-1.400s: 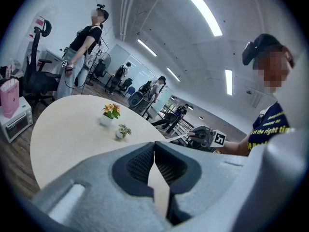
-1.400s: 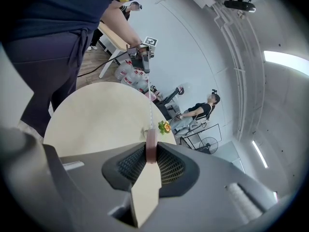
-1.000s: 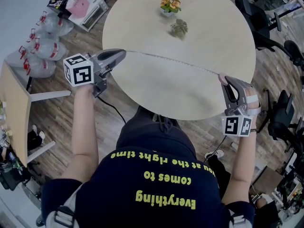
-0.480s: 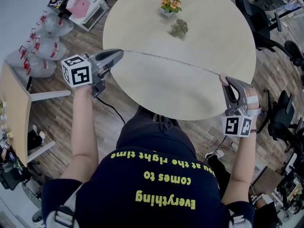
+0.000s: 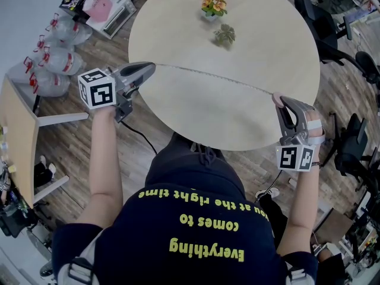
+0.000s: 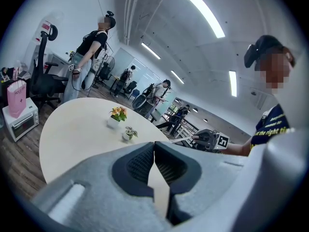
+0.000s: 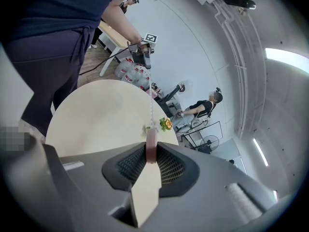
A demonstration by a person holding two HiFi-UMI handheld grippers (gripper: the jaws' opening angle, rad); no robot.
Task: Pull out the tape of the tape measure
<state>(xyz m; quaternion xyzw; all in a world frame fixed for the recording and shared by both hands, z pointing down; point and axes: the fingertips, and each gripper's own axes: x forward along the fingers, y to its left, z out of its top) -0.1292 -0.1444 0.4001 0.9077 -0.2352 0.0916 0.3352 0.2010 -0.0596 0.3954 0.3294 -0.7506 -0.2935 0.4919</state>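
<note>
Head view shows the big round desk (image 5: 196, 34) with the tape (image 5: 208, 76) stretched across it in one long line, from the left side to the right side. Nothing has changed since a moment ago. Both hands stay where they were, and the tape looks just as long as before.

The left claw (image 5: 151, 69) is squeezed tight together, and the tape starts right at its tip, so it seems to be pinching the thin end of the tape. The right claw (image 5: 278, 98) is partly closed and grips the little pink tape measure case (image 7: 151, 146) between its two sides. In the right gripper view the tape runs straight out from the case, over the desk, to the other claw.

So the tape is already pulled far out, and the pull looks like it has stopped. I think the job is nearly done or done.

A flower pot (image 5: 213, 6) and a small plant (image 5: 224, 34) sit further back on the desk, well away from the tape.
</note>
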